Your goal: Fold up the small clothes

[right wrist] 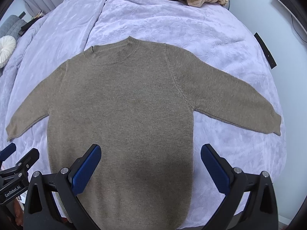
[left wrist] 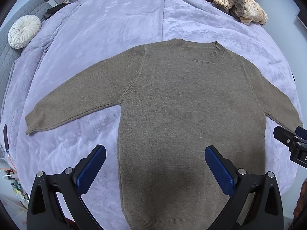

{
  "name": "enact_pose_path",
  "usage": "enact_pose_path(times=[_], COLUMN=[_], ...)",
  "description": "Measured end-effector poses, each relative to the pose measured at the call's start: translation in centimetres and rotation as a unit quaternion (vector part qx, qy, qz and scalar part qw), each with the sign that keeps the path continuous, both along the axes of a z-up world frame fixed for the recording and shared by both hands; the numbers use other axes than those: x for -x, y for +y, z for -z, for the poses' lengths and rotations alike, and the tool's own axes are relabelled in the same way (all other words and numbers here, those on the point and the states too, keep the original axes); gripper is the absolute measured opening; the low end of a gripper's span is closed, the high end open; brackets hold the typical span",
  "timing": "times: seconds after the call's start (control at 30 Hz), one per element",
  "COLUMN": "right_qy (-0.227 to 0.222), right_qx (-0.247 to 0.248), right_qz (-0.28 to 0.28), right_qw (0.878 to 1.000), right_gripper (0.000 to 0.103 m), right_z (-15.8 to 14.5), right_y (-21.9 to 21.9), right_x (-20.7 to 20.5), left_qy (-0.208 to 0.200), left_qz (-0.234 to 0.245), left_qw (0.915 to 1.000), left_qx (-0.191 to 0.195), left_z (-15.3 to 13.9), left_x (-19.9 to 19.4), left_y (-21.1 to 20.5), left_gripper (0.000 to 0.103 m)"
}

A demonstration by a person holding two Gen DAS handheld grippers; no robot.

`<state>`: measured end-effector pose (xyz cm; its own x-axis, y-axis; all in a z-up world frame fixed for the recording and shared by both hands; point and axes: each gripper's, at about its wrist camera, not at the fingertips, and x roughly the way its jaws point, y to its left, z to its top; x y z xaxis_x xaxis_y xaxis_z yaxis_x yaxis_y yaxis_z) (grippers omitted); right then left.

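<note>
Both the left gripper (left wrist: 155, 164) and the right gripper (right wrist: 150, 163) hover with jaws spread wide and empty above the hem of a brown knitted crew-neck sweater (left wrist: 184, 105), lying flat, sleeves outstretched, on a lavender plush blanket (left wrist: 119, 19).

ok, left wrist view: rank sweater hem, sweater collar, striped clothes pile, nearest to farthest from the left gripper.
1. Sweater hem: at the bottom edge, below the open left gripper.
2. Sweater collar: ahead, mid-bed, slightly right.
3. Striped clothes pile: far end of the bed, upper right.
</note>
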<state>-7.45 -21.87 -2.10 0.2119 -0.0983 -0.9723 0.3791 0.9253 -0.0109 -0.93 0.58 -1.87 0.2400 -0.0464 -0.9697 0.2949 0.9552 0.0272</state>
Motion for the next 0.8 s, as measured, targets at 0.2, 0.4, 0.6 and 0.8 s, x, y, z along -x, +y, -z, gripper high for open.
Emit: enact_pose_path(times=[0.2, 0.4, 0.6, 0.8], right_qy=[0.014, 0.02, 0.029, 0.031], right_qx=[0.006, -0.007, 0.007, 0.011], right_qz=[-0.004, -0.003, -0.01, -0.016], right_qw=[1.0, 1.0, 1.0, 0.999], right_gripper=[0.103, 0.103, 0.103, 0.103], right_z=[0.5, 1.0, 1.0, 0.9], right_y=[0.2, 0.6, 1.3, 2.2], right_x=[-0.2, -0.5, -1.0, -1.6], left_qy=[0.001, 0.011, 0.011, 0.017], left_qz=[-0.004, -0.014, -0.018, -0.023], left_qw=[0.9999, 0.9997, 0.9992, 0.9987], left_qx=[0.013, 0.019, 0.035, 0.042], left_z=[0.7, 1.6, 1.9, 2.3], left_x=[0.0, -0.1, -0.2, -0.3], left_y=[0.6, 1.5, 2.3, 2.9], left_gripper=[0.103, 0.103, 0.103, 0.103])
